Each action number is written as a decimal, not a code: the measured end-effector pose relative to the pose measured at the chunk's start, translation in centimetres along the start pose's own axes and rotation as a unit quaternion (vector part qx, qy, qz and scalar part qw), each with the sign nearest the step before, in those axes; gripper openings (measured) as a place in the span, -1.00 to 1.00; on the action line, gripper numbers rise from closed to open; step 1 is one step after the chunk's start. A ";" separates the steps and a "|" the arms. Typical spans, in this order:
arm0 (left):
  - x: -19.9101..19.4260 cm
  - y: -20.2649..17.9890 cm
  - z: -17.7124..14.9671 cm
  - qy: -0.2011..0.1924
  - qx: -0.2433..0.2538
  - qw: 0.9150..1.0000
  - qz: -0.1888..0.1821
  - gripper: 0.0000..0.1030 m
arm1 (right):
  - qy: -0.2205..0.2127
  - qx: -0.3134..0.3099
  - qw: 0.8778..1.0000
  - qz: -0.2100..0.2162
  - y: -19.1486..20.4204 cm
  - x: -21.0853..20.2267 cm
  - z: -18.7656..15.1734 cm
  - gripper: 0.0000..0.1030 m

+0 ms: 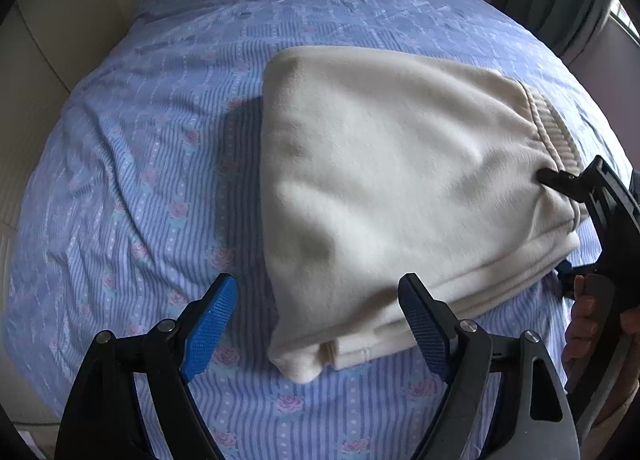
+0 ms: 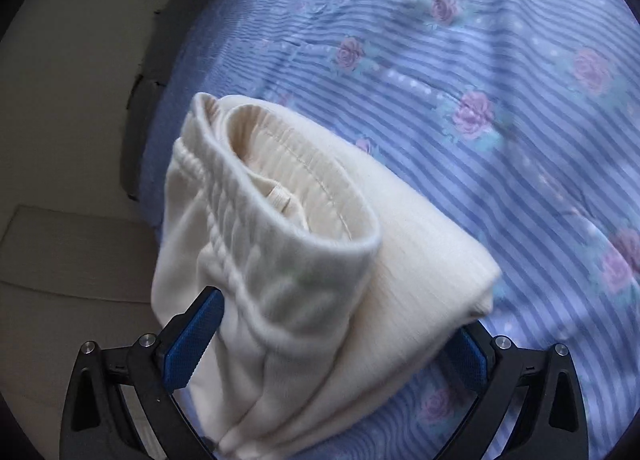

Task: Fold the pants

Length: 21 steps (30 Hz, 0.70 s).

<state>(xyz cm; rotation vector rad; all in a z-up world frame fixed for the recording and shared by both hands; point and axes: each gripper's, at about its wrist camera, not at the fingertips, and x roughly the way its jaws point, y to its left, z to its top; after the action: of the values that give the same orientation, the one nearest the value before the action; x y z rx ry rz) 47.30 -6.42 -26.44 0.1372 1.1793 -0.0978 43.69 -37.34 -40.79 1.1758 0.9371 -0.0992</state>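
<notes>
The final fold is in hand: the right tool (image 2: 332,356) pinches the pants (image 1: 384,188) at the waistband end on the bed (image 1: 120,180); the left tool (image 1: 320,324) stands spread, empty. Next: lay the fold flat, then release.

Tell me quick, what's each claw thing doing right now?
Left gripper: jaws open, straddling the corner of the folded cream pants, not gripping.
Right gripper: jaws around the waistband end of the pants; a firm grip cannot be told.
</notes>
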 end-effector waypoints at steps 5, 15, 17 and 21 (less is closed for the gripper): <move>0.6 1.1 0.6 0.006 -0.015 1.000 -0.011 0.63 | -0.004 0.002 0.999 -0.038 2.1 1.0 0.7 0.66; 2.5 5.0 2.8 0.039 -0.048 0.990 -0.125 0.63 | -0.004 -0.096 0.986 -0.134 7.7 1.8 1.4 0.17; 3.7 6.1 3.7 0.050 -0.054 0.983 -0.166 0.63 | -0.005 -0.100 0.985 -0.138 8.0 1.9 1.5 0.16; 6.6 7.3 5.4 0.067 -0.051 0.971 -0.224 0.63 | -0.012 -0.111 0.982 -0.149 8.9 2.0 1.4 0.16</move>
<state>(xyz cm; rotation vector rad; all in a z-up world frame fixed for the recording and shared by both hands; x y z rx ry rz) 55.78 -0.09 -30.13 -0.2204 1.3309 -0.4308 50.43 -33.92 -35.46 0.8222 1.0702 -0.2435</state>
